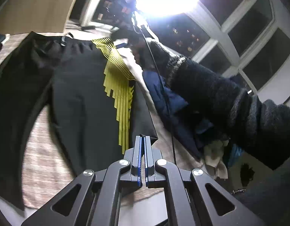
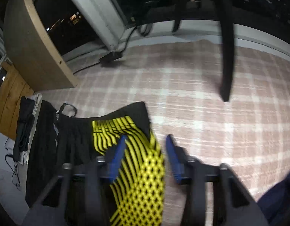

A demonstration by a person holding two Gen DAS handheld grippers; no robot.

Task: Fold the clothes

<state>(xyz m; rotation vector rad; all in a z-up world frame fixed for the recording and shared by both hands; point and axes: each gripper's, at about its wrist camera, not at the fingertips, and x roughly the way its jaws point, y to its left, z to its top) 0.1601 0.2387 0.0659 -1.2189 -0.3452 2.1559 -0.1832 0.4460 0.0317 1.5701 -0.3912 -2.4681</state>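
Black shorts with yellow stripes (image 1: 84,98) lie spread on a pink plaid bedsheet (image 1: 41,160). My left gripper (image 1: 143,138) is shut on the shorts' hem corner (image 1: 145,130), near me. In the right wrist view the shorts (image 2: 73,141) lie at lower left, waistband toward the far left. My right gripper (image 2: 145,141) is open, its blue fingers (image 2: 117,156) straddling the yellow-patterned side panel (image 2: 143,169) just above the fabric. A person's arm in a dark fuzzy sleeve (image 1: 211,86) reaches across the left wrist view.
A pile of navy and beige clothes (image 1: 182,113) lies at the right of the shorts. A folded dark stack with cables (image 2: 24,128) sits left of the shorts. A wooden panel (image 2: 32,43), a window frame and a black strap (image 2: 227,47) stand beyond the plaid sheet (image 2: 201,103).
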